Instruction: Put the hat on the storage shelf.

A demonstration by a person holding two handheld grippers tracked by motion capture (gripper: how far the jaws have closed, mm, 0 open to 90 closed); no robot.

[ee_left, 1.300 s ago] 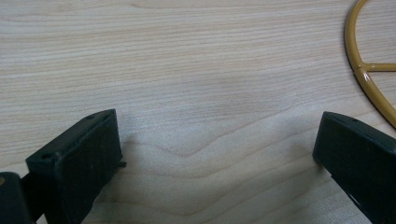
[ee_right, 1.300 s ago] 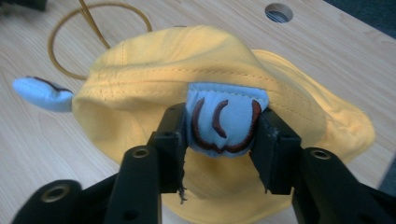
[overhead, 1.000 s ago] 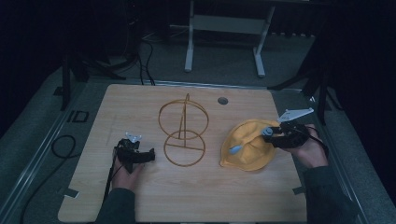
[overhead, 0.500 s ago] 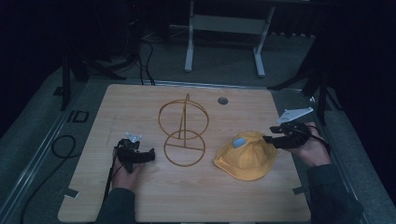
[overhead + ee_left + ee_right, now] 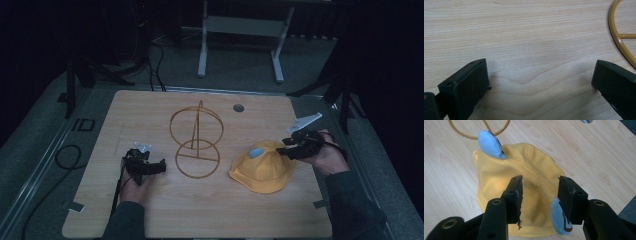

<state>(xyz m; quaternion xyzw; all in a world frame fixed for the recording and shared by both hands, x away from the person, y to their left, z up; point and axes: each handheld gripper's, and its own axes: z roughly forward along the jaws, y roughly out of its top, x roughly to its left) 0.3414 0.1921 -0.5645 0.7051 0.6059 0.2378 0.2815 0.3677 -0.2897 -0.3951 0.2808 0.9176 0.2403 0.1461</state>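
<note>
A yellow hat with blue ears lies flat on the wooden table, right of centre. My right gripper hovers at its right edge, open. In the right gripper view the jaws stand apart over the hat; one blue ear sticks up at the far side and the other ear lies by the right jaw. A gold wire stand is upright mid-table. My left gripper rests on the table left of the stand, open; its own view shows the stand's base ring off to the right.
A round grommet sits in the tabletop behind the stand. The table's right edge runs just past my right hand. A grey metal frame stands on the floor behind the table, and cables lie on the floor at left.
The hat, held up and tilted by my right gripper a second ago, has come down flat on the table and the right gripper has let go. The left gripper has not moved.
</note>
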